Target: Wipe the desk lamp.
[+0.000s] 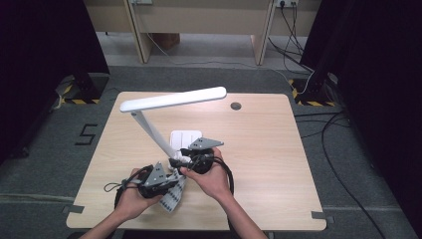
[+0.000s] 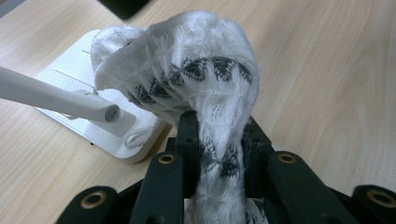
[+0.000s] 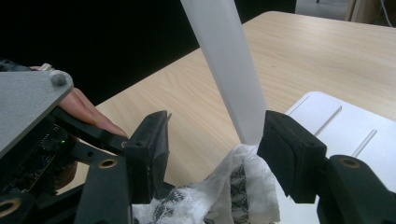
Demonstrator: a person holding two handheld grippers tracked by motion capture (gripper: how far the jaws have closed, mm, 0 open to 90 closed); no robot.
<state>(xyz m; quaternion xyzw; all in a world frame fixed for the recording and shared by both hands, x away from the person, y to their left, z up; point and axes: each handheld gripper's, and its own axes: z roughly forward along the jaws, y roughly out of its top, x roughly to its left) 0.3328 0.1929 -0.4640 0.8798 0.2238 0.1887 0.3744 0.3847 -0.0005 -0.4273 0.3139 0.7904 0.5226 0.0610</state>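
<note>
The left gripper (image 2: pixel 219 140) has its jaws clenched on a white cloth (image 2: pixel 187 74) with black patterning; the cloth runs up between the two black jaws, pinched there into a narrow band, and spreads out ahead of the tips into a loose bunch that drapes against the white base (image 2: pixel 70 79) of a desk lamp; the lamp's arm (image 2: pixel 51 98) crosses to the left of the jaws, its lower end just beside the cloth. The right gripper (image 3: pixel 212 149) stands released, jaws wide apart; between them, and touching neither pad, rises the white lamp arm (image 3: pixel 229 70), nearer the right-hand jaw, with a crumpled end of the cloth (image 3: pixel 233 191) lying low in the gap at the foot of that arm; the lamp base (image 3: pixel 336 121) lies beyond the right-hand jaw. From the high view both grippers sit close together at the foot of the lamp on the wooden table (image 1: pixel 268 139), the left gripper (image 1: pixel 171 177) just beside the right gripper (image 1: pixel 184 162), with cloth (image 1: pixel 171 199) hanging below them.
</note>
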